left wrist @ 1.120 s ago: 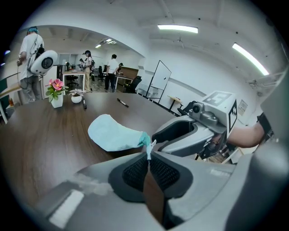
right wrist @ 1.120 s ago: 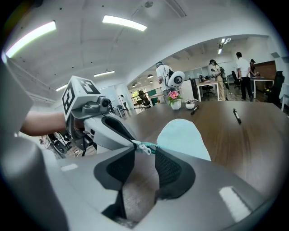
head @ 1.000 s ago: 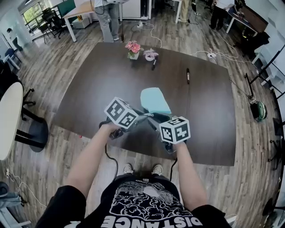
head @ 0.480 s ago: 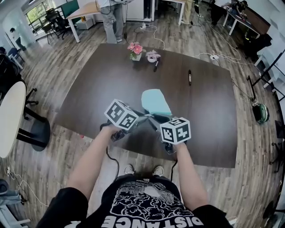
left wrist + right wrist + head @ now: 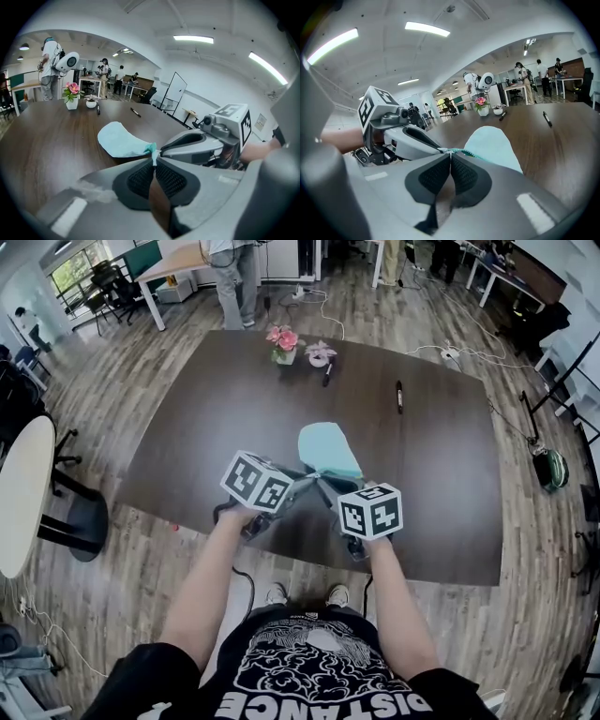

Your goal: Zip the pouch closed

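On table (image 5: 197, 427), pouch (image 5: 328, 448) toward near edge; flower vase (image 5: 281, 341), pen (image 5: 398, 397) behind it

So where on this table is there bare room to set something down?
Free: the wide left stretch of the table between flower pot and pouch, and the right side beyond the pen. Crowded: the far edge at flower pot, bowl and marker, and the near edge around the pouch.

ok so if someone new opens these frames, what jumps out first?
The pale teal pouch lies near the front edge of the dark table, with both grippers meeting at its near end. The left gripper is shut on its corner; the right gripper has just been closing its jaws and now pinches the zipper end beside it. Pink flowers stand at the far edge.
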